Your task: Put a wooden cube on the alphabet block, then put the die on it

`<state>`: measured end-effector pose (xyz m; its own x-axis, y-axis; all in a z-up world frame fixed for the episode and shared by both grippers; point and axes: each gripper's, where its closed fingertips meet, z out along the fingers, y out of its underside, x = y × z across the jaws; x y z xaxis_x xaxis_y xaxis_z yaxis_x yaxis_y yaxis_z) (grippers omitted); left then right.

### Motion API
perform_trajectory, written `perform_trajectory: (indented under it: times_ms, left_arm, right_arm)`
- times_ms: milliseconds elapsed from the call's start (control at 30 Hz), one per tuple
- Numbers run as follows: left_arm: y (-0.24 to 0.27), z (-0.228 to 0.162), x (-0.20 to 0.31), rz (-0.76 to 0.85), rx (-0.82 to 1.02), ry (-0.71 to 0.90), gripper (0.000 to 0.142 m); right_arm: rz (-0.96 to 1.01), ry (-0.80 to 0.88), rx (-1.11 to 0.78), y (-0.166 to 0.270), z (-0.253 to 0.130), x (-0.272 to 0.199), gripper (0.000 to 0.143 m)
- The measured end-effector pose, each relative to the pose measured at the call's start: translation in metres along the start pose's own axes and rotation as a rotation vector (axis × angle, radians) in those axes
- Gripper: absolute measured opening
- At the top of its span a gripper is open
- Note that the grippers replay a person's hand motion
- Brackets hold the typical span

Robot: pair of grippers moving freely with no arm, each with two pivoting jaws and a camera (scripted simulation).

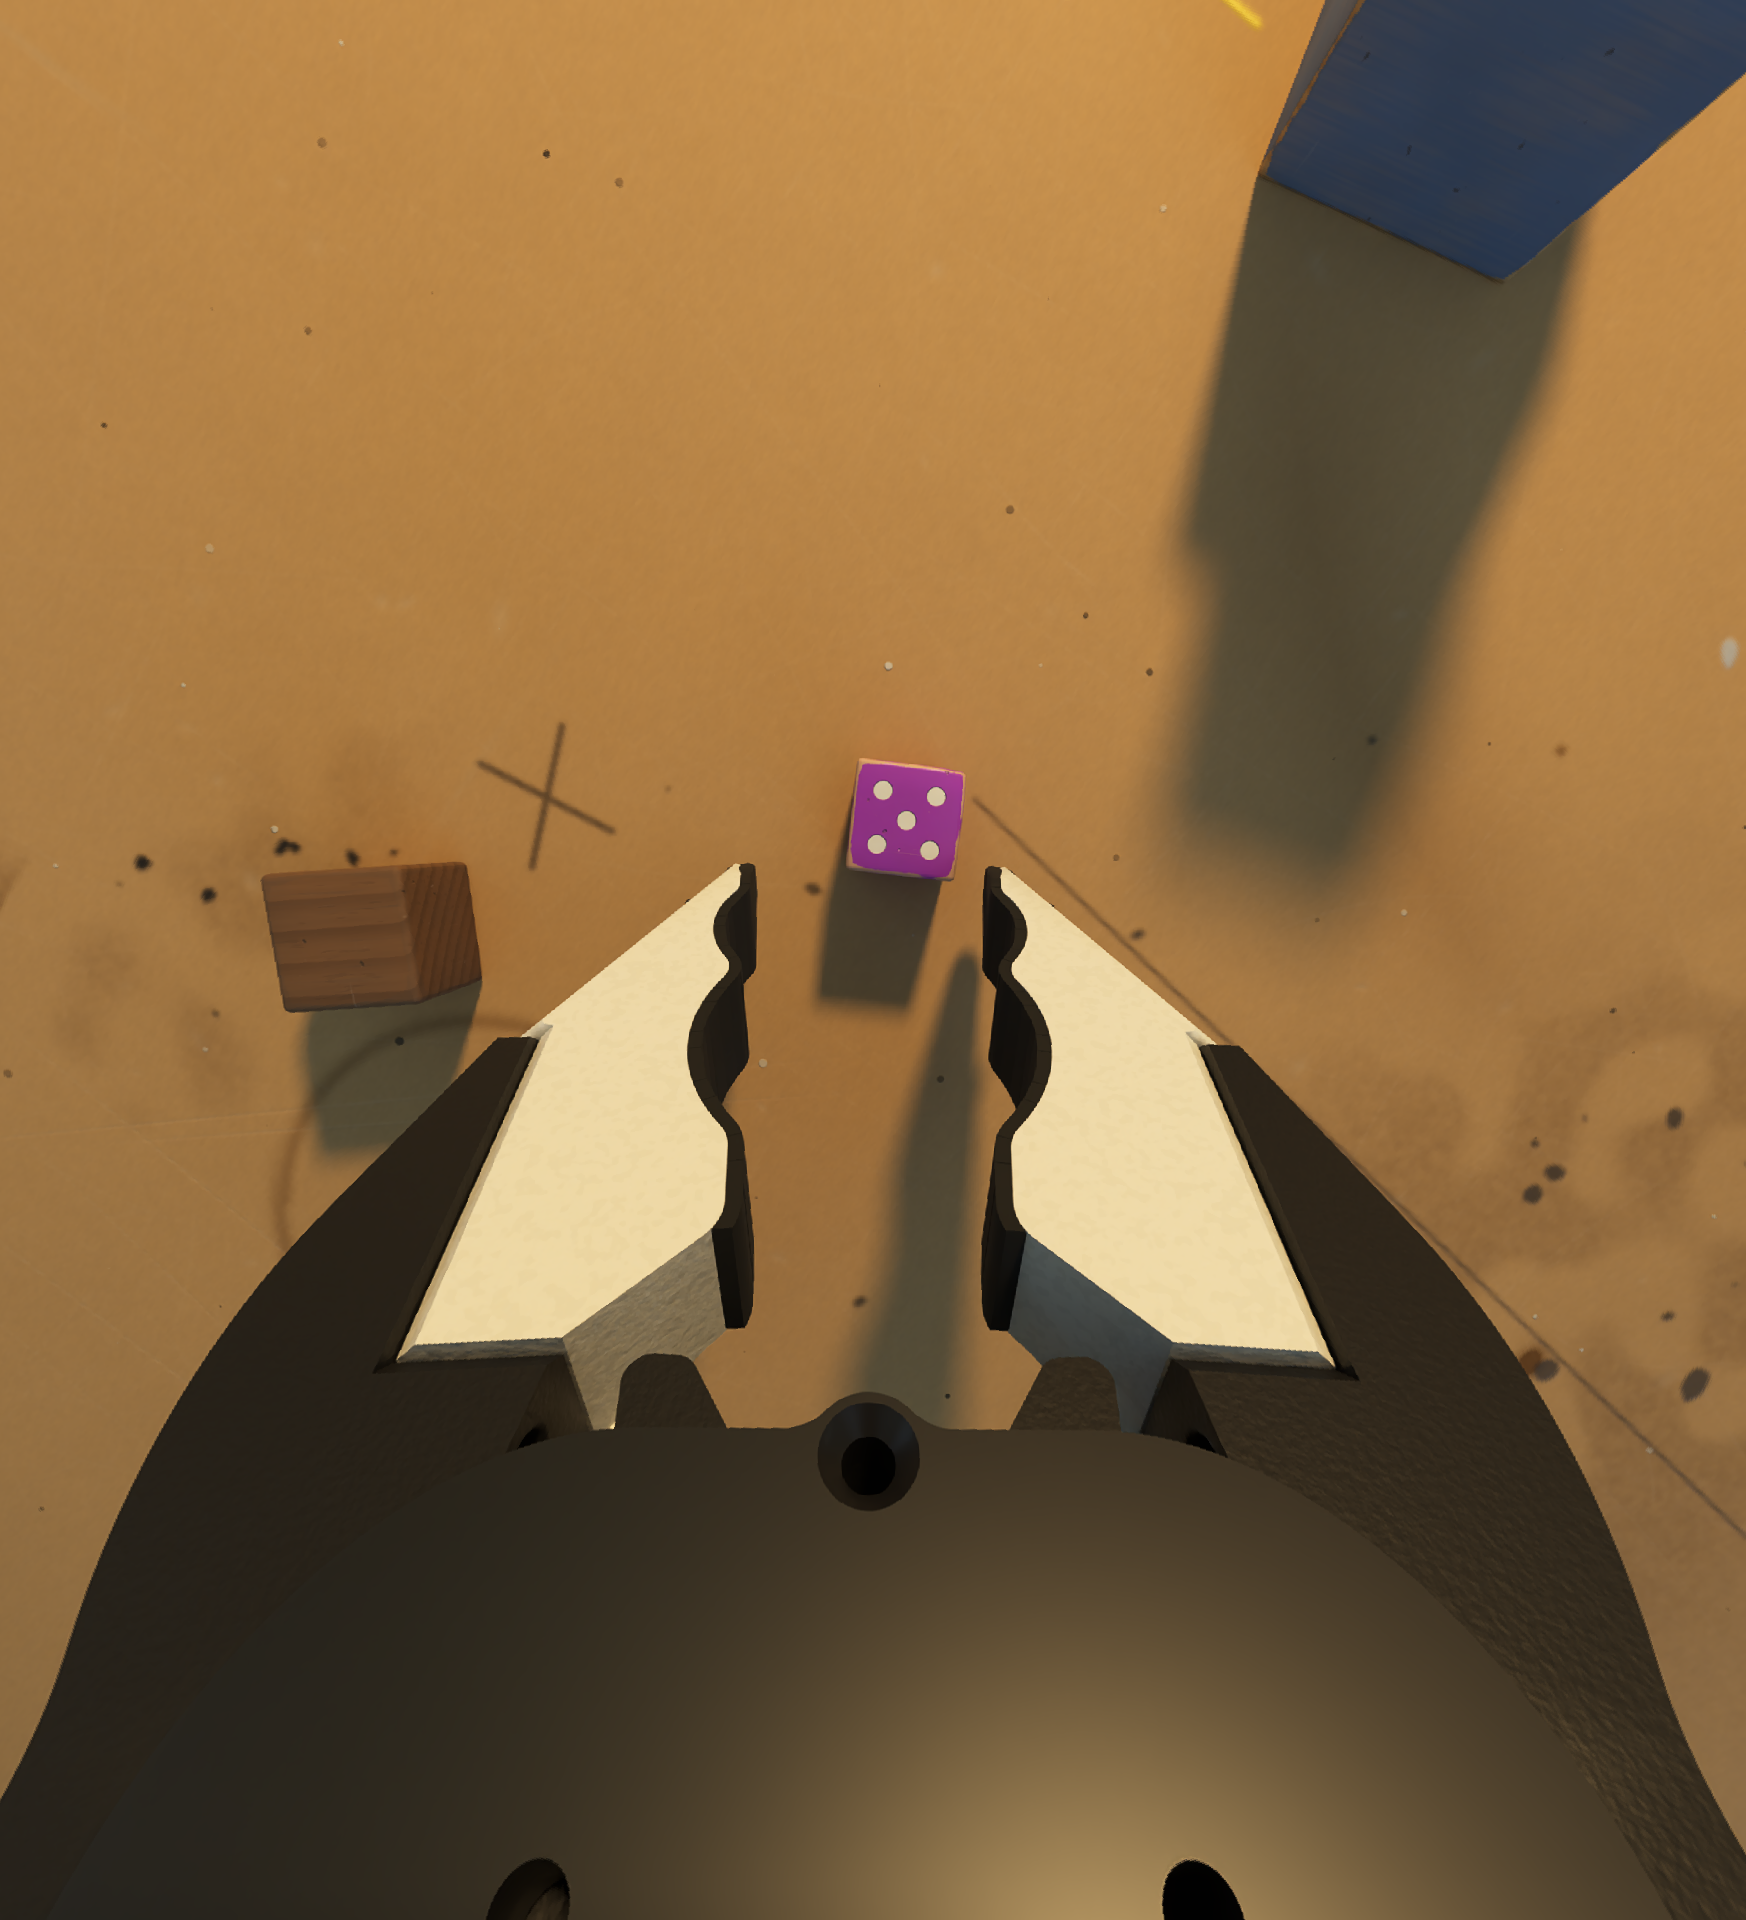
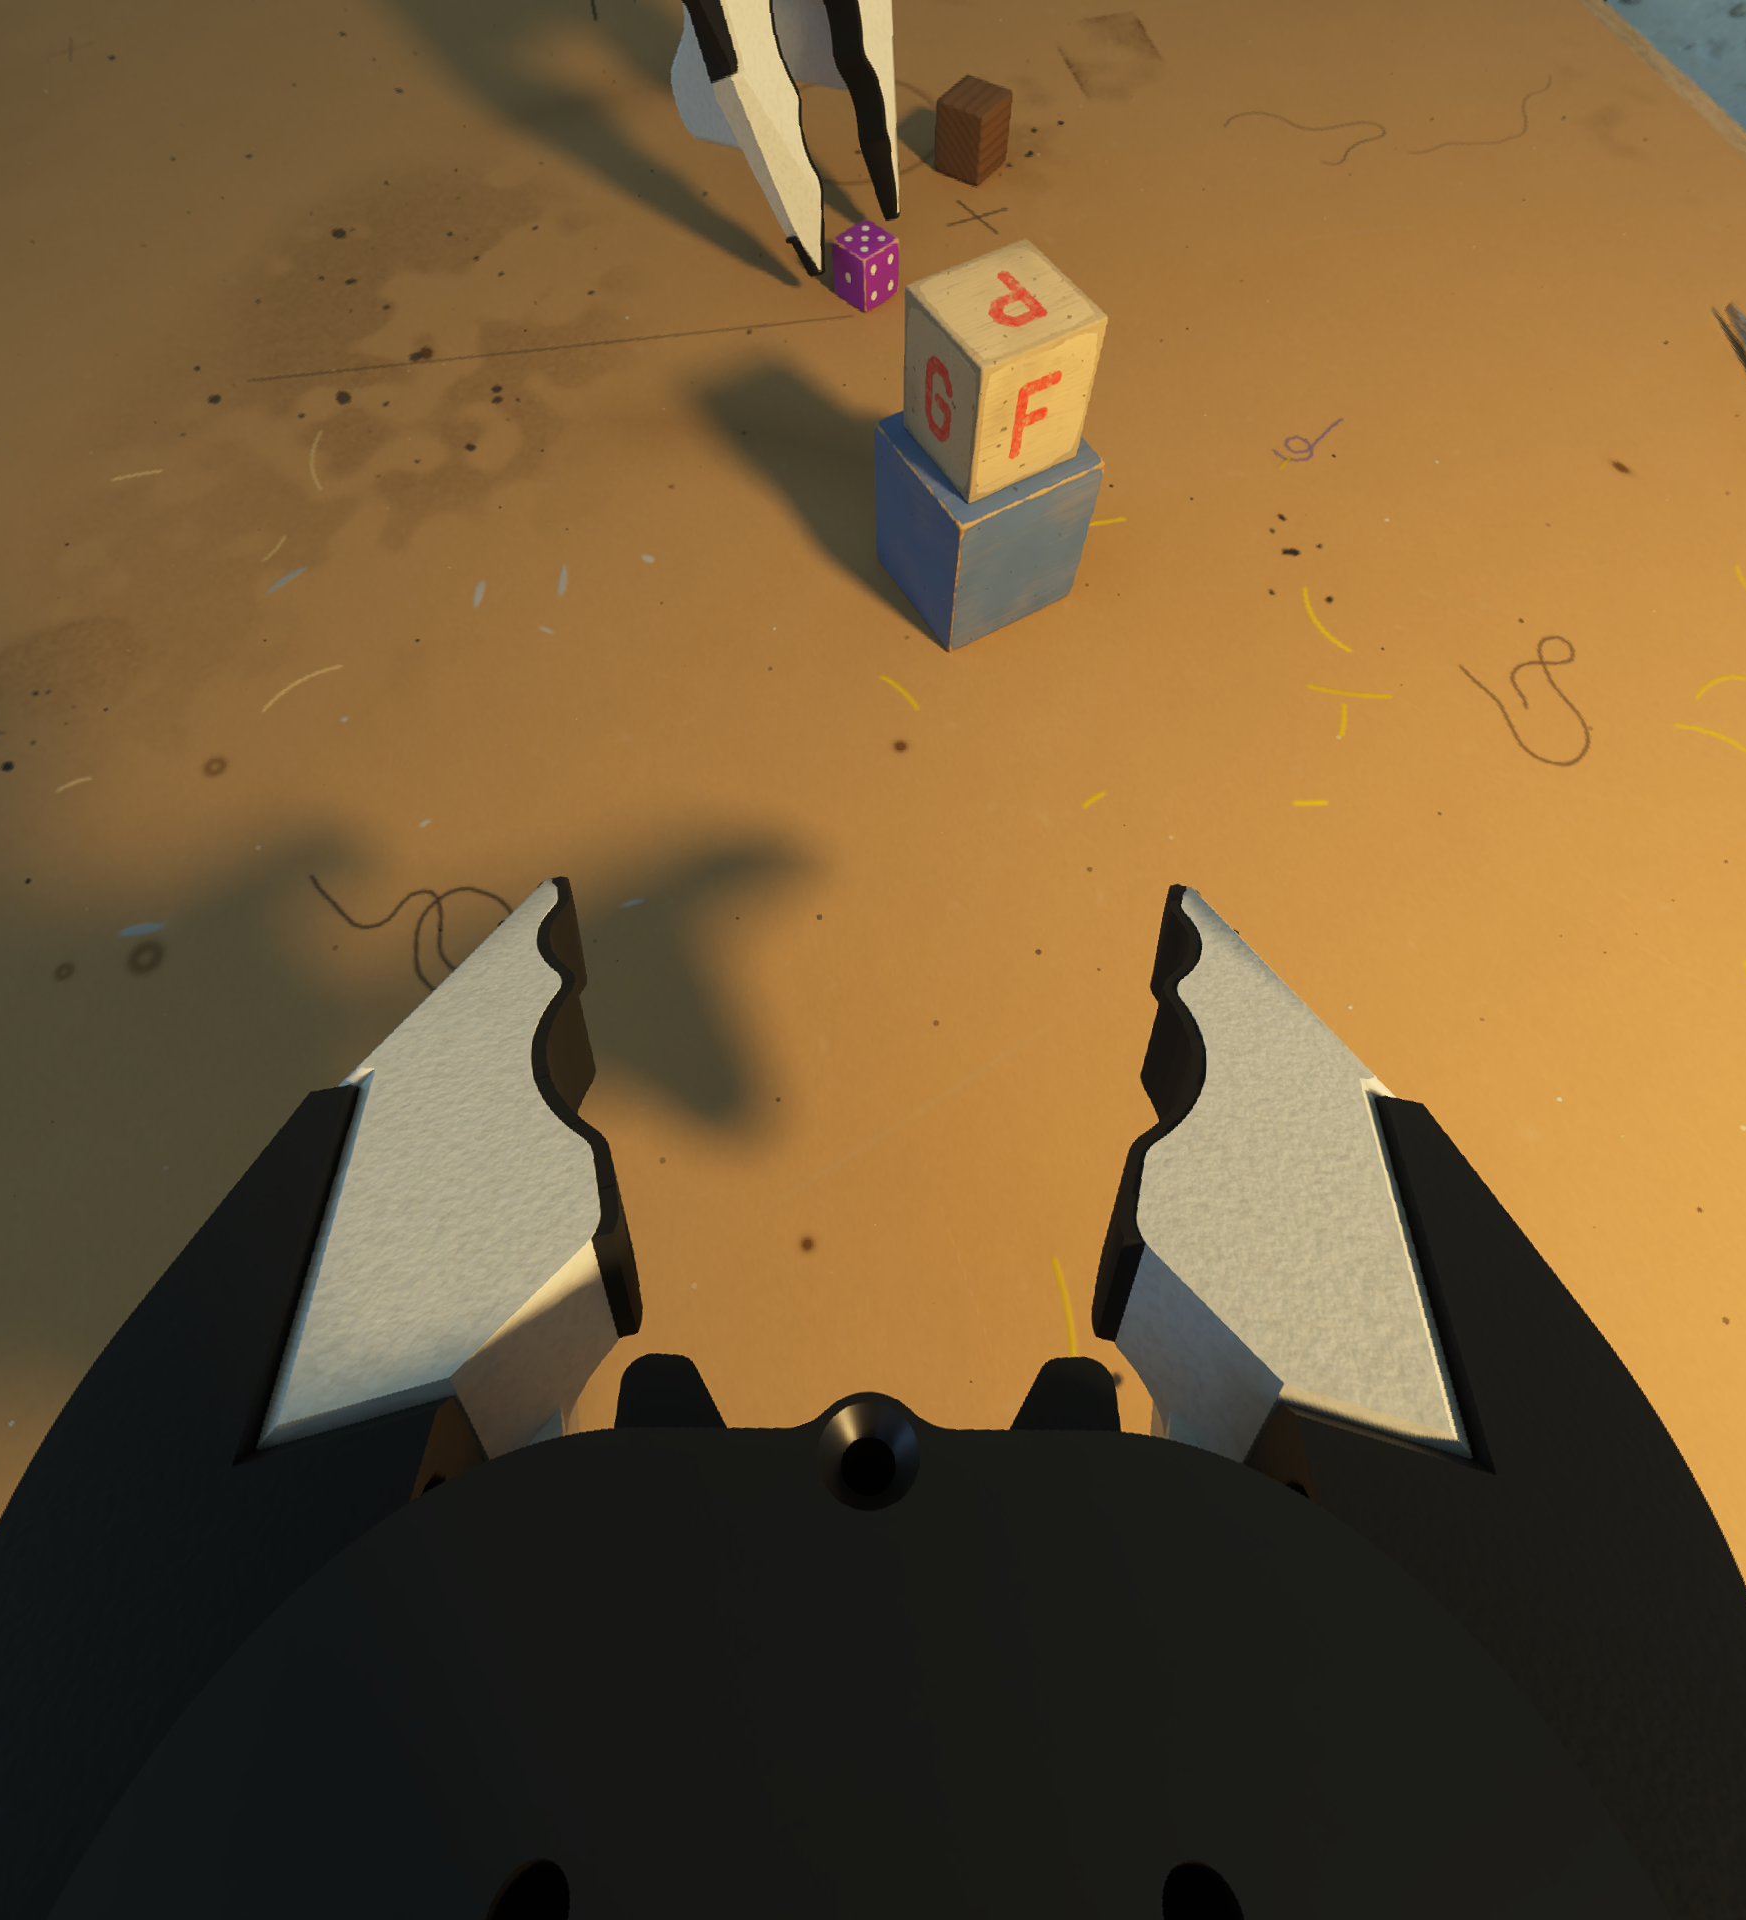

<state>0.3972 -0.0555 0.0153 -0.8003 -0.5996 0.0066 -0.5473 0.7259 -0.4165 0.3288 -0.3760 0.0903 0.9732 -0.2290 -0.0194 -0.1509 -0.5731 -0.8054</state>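
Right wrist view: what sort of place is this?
Probably a well-used workshop or craft bench: the bare brown tabletop is stained, speckled and scribbled with pen marks, and only toy blocks and a purple die stand on it.

Showing dark rounded bodies, left gripper (image 1: pixel 869 873) and right gripper (image 2: pixel 867 883); bearing pale textured fingers (image 1: pixel 630 1091), wavy black inner pads, central round hole.

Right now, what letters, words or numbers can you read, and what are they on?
Alphabet block: one red letter on each of three visible faces; I will not spell them.
Die: white dots, no writing.
Table: a drawn cross and scribbles, no readable words.
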Motion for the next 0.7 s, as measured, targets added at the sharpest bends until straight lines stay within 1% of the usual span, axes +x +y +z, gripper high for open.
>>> perform_trajectory:
  times_ms: [167,333,533,700]
  left_arm:
    - [-0.003,-0.001,0.0,0.007,-0.005,-0.002,0.044]
    - [-0.003,-0.012,-0.007,0.011,-0.005,-0.014,0.051]
    - [-0.009,-0.047,-0.051,-0.049,0.021,-0.085,0.058]
    - [-0.001,-0.045,-0.079,-0.073,-0.06,-0.086,0.06]
  right_arm:
    - [-0.001,-0.011,0.014,-0.001,0.002,-0.001,0.109]
    - [0.0,-0.02,0.012,0.001,0.003,-0.003,0.109]
    - [0.01,-0.023,0.007,0.004,0.001,-0.002,0.108]
    - [0.017,-0.028,0.005,0.008,0.004,-0.002,0.108]
